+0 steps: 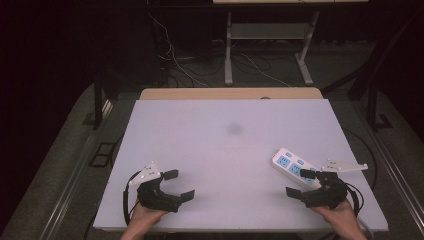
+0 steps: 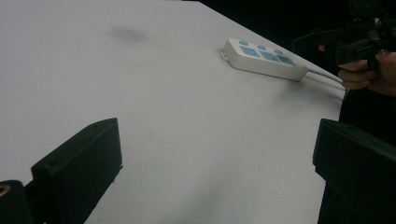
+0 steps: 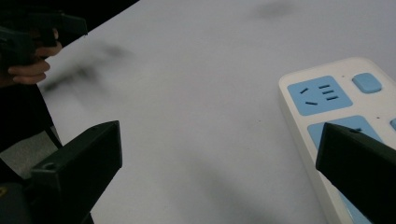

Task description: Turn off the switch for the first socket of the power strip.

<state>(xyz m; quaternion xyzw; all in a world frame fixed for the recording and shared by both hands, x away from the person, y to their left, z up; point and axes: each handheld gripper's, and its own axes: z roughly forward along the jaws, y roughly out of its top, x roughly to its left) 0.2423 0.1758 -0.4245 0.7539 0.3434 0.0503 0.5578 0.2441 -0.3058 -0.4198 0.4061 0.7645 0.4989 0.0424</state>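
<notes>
Between the right jaws: one end of the power strip (image 1: 295, 167), lying flat on the white table (image 1: 220, 150); one jaw hangs over its blue sockets, the other over bare table beside it.
Right gripper (image 1: 307, 183): jaws spread wide, clamped on nothing; in the right gripper view the strip (image 3: 336, 121) sits under and just ahead of one jaw tip.
Left gripper (image 1: 179, 186): jaws wide apart, holding nothing, above bare table, well apart from the strip.
Strip from the left jaws: far off ahead of them in the left gripper view (image 2: 264, 59), its cord (image 2: 324, 77) running off the table edge toward the person's right hand (image 2: 369, 70).
Contact: none judged yet; whether the right jaw tip touches the strip's top face cannot be told.
Step in hand, judged: right gripper is lining up to grasp the strip across its short width.
How to do it well: shift the gripper so the strip body lies centred between the two jaws, not under one of them; bring the tips down beside the two long side walls, low against the table; close squarely on the walls, clear of the socket faces and the switch (image 3: 367, 82).
Risk: a close from the present offset would press on the top face and skid the strip; the cord may drag when it lifts.
Left gripper's part: none needed now; keep it clear, ready to steady the far end.
Table mark: a grey smudge (image 1: 234, 129) well beyond both grippers, of no concern.
</notes>
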